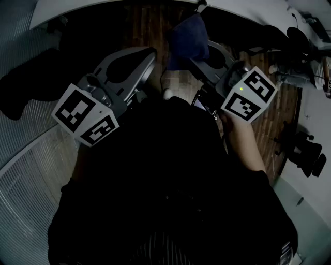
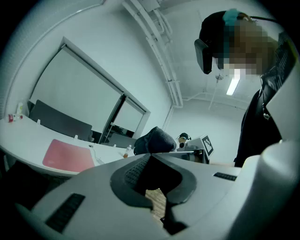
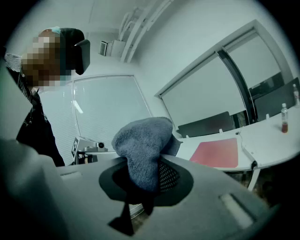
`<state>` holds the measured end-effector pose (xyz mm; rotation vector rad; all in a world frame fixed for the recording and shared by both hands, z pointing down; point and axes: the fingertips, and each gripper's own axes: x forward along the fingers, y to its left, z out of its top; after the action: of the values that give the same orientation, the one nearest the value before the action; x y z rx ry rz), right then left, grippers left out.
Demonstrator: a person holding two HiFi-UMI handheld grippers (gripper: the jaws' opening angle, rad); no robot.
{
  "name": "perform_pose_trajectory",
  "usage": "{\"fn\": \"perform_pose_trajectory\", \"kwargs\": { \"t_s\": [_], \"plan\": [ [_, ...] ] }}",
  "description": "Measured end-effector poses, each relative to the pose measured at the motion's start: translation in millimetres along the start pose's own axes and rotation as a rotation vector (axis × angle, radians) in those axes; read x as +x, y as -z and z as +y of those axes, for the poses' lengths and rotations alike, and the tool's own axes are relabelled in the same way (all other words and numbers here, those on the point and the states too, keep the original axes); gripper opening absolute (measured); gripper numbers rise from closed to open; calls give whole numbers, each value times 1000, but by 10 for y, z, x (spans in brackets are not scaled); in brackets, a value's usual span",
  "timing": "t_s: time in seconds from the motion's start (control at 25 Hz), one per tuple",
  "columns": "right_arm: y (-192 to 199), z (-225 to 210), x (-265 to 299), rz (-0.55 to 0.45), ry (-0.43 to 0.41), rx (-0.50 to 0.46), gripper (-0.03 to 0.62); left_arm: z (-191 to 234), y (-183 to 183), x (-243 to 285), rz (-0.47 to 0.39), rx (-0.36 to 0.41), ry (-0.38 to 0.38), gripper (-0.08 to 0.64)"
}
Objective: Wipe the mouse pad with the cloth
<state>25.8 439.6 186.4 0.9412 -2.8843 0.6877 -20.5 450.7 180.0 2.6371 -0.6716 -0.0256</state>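
Observation:
A blue-grey cloth bulges up out of my right gripper, which is shut on it. In the head view the cloth hangs ahead of that gripper, near the white table's edge. The red mouse pad lies flat on the white table, well beyond the cloth. My left gripper is shut with nothing between its jaws; in the head view the left gripper is held beside the right one. From the left gripper view the mouse pad shows at the left, the cloth straight ahead.
The curved white table runs across the top over a wooden floor. A small bottle stands on the table right of the pad. Dark office chairs stand at the right. The person's dark torso fills the lower head view.

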Motion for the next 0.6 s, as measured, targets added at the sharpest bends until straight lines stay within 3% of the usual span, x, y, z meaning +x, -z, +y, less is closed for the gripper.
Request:
{"fn": "perform_pose_trajectory", "kwargs": {
  "t_s": [0.36, 0.6],
  "plan": [
    [-196, 201, 94, -7, -24, -4, 64, -43, -225, -184, -13, 22, -5, 5],
    [-211, 203, 140, -40, -17, 25, 66, -1, -178, -272, -19, 17, 6, 5]
  ]
}}
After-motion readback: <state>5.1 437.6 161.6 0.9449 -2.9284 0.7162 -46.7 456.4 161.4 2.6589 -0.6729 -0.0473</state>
